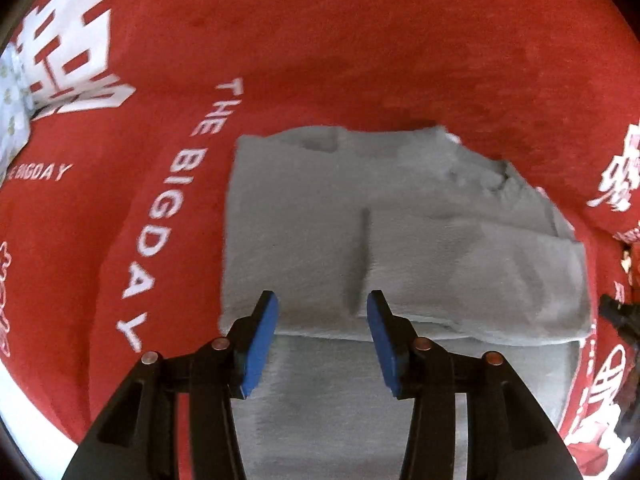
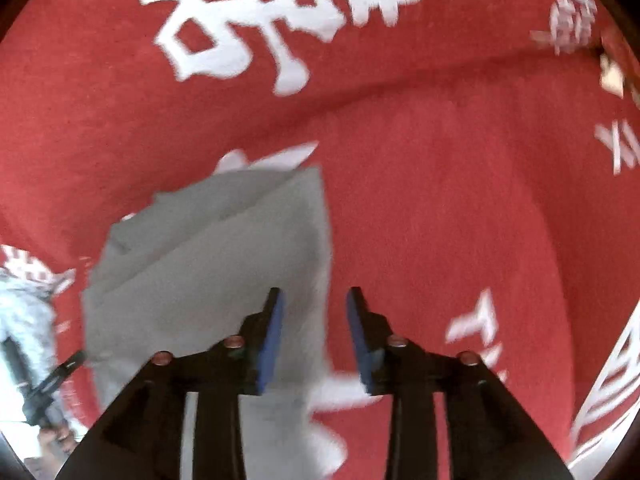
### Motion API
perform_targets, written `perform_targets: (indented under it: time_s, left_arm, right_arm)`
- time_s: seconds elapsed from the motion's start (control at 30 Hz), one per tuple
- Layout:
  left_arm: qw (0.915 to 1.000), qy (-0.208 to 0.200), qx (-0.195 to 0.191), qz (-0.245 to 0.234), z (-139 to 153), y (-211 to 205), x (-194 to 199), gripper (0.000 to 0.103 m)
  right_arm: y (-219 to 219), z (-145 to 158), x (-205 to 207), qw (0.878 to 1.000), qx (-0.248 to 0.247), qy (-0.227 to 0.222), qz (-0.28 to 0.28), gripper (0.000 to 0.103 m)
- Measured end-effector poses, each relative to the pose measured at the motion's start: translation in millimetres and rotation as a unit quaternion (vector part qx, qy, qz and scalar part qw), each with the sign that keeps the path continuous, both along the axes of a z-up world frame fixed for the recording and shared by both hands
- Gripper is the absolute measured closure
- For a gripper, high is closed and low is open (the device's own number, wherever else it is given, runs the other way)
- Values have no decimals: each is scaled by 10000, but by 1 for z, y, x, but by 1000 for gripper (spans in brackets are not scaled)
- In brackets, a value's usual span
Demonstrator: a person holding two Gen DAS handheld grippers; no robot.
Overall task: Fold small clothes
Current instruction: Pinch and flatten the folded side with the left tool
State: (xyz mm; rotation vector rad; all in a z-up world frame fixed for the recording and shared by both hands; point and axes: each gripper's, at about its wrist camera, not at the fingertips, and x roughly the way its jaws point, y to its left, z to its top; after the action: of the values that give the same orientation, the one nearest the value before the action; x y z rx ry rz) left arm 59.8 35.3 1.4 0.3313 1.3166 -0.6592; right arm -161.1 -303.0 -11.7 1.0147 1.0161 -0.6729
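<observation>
A small grey garment (image 1: 400, 232) lies partly folded on a red cloth with white lettering (image 1: 320, 40). One part is folded over the rest, with layered edges at the right. My left gripper (image 1: 323, 304) is open and empty, just above the garment's near part. In the right wrist view the same grey garment (image 2: 208, 264) lies at lower left. My right gripper (image 2: 316, 300) is open and empty over the garment's right edge, which runs between the blue pads (image 2: 272, 340).
The red cloth (image 2: 440, 160) covers the whole surface, with soft ridges. A pale patterned fabric (image 1: 12, 108) lies at the far left. The other gripper's black tip (image 2: 52, 380) and a hand show at the lower left of the right wrist view.
</observation>
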Motion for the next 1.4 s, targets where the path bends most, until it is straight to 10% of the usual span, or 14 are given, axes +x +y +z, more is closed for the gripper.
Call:
perform_targets:
  time_s: [0.27, 0.33, 0.4, 0.5, 0.8, 1.1, 1.4]
  left_arm:
    - [9993, 354, -7, -81, -23, -39, -10, 55]
    - [9989, 436, 18, -146, -30, -44, -10, 56]
    - [9984, 509, 12, -233, -33, -46, -11, 80]
    - [9983, 462, 18, -342, -29, -44, -13, 94]
    - [9981, -11, 553, -282, -28, -20, -10, 94]
    - [9979, -250, 230, -554, 4, -28, -25, 94]
    - [9950, -173, 586, -786, -28, -66, -44, 94]
  right_arm:
    - [50, -35, -26, 9809, 1518, -785, -932, 55]
    - [45, -43, -28, 9755, 1546, -974, -1225, 70]
    - [39, -42, -28, 9765, 1464, -953, -1265, 96]
    - [39, -32, -22, 9851, 1213, -800, -921, 96]
    - [42, -40, -16, 9941, 946, -362, -388, 97]
    - [49, 1, -28, 9994, 332, -24, -106, 92]
    - [37, -19, 21, 9969, -72, 553, 546, 93]
